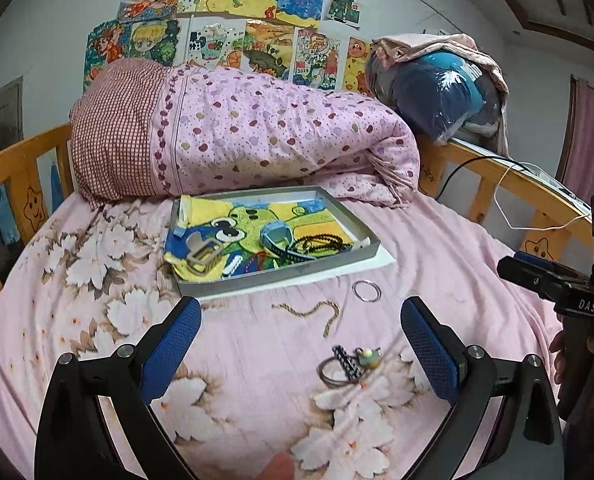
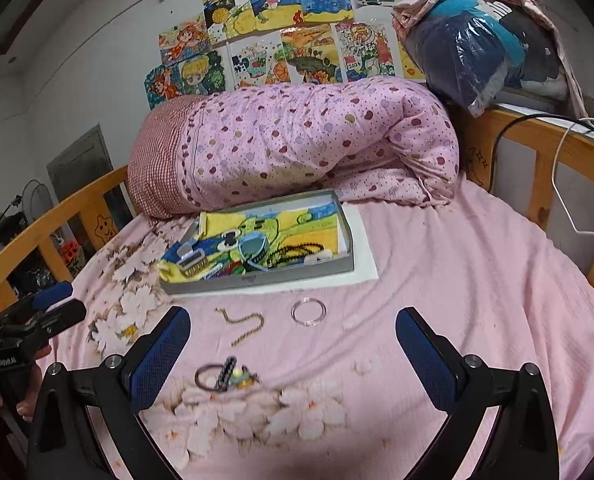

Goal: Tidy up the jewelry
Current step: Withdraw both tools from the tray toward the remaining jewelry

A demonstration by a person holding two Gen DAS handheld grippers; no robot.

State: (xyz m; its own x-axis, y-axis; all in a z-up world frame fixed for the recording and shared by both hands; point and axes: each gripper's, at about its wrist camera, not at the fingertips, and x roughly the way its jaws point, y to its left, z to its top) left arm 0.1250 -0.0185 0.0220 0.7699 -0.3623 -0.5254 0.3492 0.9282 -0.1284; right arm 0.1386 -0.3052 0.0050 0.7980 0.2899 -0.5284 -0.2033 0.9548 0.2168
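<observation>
Bedroom with bright children's drawings (image 1: 233, 20) taped to the wall, wooden-railed bed (image 1: 473, 168) below, covered by a pink floral bedspread (image 1: 257, 380). Rolled spotted pink quilt (image 1: 265, 136) along the far edge of the bed, plastic-wrapped blue bundle (image 1: 437, 96) on the rail at the far right corner. Just in front of the quilt, shallow grey tray (image 1: 281, 276) lined with a cartoon towel, holding a blue watch (image 1: 275, 236), dark beaded strands (image 1: 321, 244) and a metal clasp piece (image 1: 203, 250). Outside the tray, loose on the bedspread toward the near edge: clear bangle (image 2: 308, 311), gold chain (image 2: 243, 322) just left of it, and nearer still a small heap of a dark ring, beaded strip and pale charm (image 2: 225, 378). Left tool (image 1: 301, 356) spread wide, holding nothing, the heap lying between its blue fingers (image 1: 173, 352). Right tool (image 2: 293, 356) likewise wide apart and empty, hovering above the same patch of bedspread, with the heap beside its left finger.
</observation>
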